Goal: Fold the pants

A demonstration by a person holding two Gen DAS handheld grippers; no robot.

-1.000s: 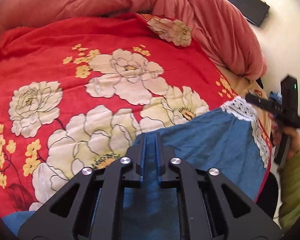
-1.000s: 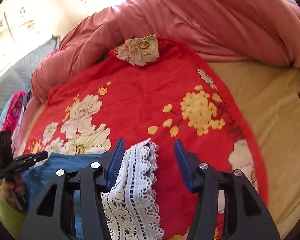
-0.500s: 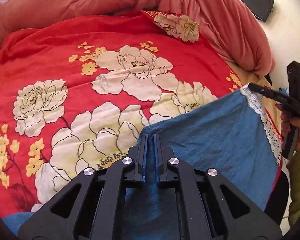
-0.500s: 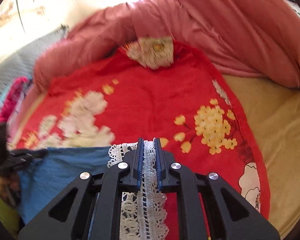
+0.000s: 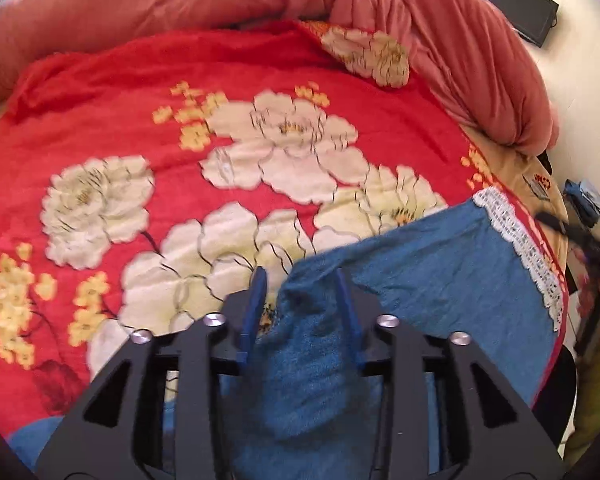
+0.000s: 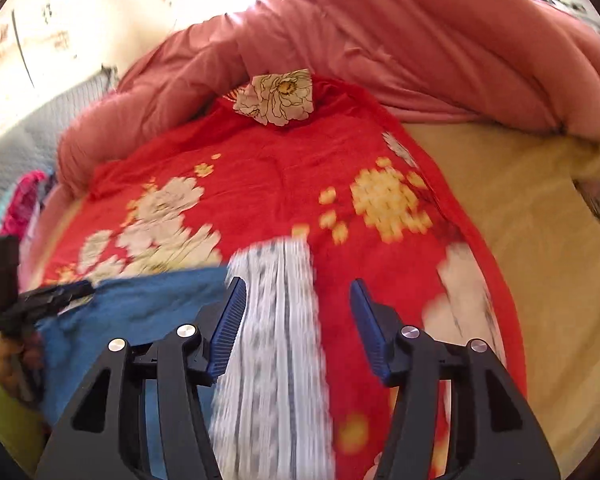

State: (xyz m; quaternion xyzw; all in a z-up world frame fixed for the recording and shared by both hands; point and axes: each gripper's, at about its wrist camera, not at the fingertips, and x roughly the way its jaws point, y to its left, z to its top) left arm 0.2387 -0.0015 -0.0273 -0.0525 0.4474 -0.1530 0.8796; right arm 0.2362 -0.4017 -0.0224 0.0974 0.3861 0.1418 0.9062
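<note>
Blue pants point(image 5: 440, 272) with a white lace hem point(image 5: 516, 240) lie on a red floral blanket point(image 5: 180, 128). My left gripper point(image 5: 300, 280) is open, with a bunched fold of blue cloth lying between its fingers. My right gripper point(image 6: 296, 292) is open over the lace hem point(image 6: 276, 320), which lies between its fingers; the blue cloth point(image 6: 140, 304) spreads to its left. The right gripper also shows at the right edge of the left wrist view point(image 5: 580, 236). The left gripper shows at the left edge of the right wrist view point(image 6: 40, 300).
A pink duvet point(image 5: 420, 12) is heaped along the far side of the bed. A bare beige sheet point(image 6: 540, 240) lies right of the blanket. A black device point(image 5: 516, 4) is mounted on the white wall. Pink cloth point(image 6: 16, 204) lies at the far left.
Both grippers have opened and let go of the pants. The cloth has dropped onto the blanket and the lace hem lies flat.
</note>
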